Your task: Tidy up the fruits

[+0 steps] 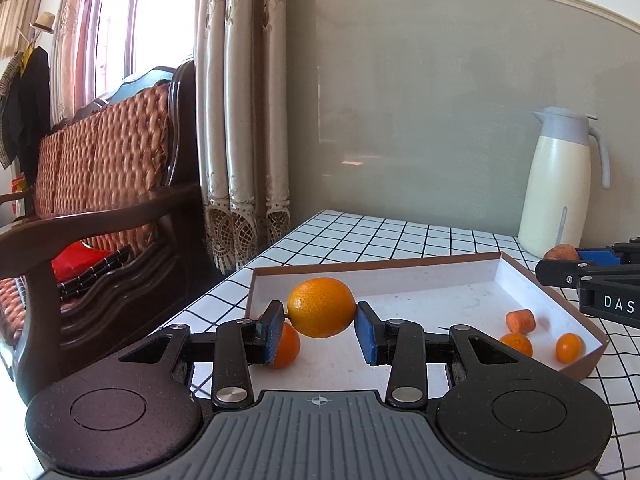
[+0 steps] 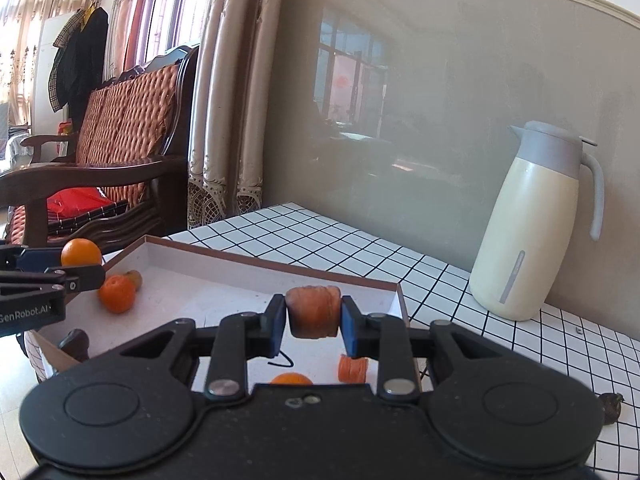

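At the left, the left gripper [image 1: 321,328] holds an orange [image 1: 321,307] clamped between its blue pads, lifted above the near left corner of the shallow white tray [image 1: 440,276]. The tray sits on the checked table [image 1: 360,236], close to its left edge. Under the held fruit another orange [image 1: 289,347] rests on the tray floor by the left wall; the right wrist view shows one more small fruit behind it, too hidden to name. Toward the tray's near right corner lie a carrot stub [image 1: 520,320] and two small oranges [image 1: 516,344] [image 1: 569,347], apart from one another. Over that right side the right gripper [image 2: 313,326] is closed narrow on a carrot chunk [image 2: 314,311] (its cut ends meet the pads), held clear of the tray floor. Beyond the tray, at the table's far right by the wall, a cream jug [image 1: 560,184] with a grey lid stands upright.
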The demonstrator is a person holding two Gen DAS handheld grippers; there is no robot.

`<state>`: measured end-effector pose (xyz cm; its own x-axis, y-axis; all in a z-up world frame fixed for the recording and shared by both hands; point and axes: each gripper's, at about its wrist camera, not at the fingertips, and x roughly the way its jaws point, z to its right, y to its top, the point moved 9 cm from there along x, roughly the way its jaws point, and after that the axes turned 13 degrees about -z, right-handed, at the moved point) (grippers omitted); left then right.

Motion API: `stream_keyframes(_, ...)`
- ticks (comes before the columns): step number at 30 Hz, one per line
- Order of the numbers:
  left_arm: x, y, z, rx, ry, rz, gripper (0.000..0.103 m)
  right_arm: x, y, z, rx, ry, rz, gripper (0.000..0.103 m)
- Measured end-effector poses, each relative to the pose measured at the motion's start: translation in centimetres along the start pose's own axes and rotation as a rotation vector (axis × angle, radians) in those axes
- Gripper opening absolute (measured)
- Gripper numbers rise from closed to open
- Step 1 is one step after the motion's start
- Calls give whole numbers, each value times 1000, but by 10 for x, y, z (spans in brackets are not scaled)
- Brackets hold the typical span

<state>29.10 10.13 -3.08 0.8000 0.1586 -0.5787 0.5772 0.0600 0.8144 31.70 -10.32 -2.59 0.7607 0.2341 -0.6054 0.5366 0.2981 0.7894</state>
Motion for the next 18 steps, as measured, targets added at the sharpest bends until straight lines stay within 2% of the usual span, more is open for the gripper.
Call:
stream_keyframes(9, 23, 20, -2, -25, 4, -11, 39, 26, 16, 11, 9, 0, -17, 20)
stream_keyframes(18, 44, 25, 1, -41, 7, -47, 39, 45, 21, 24, 28, 9, -41, 20)
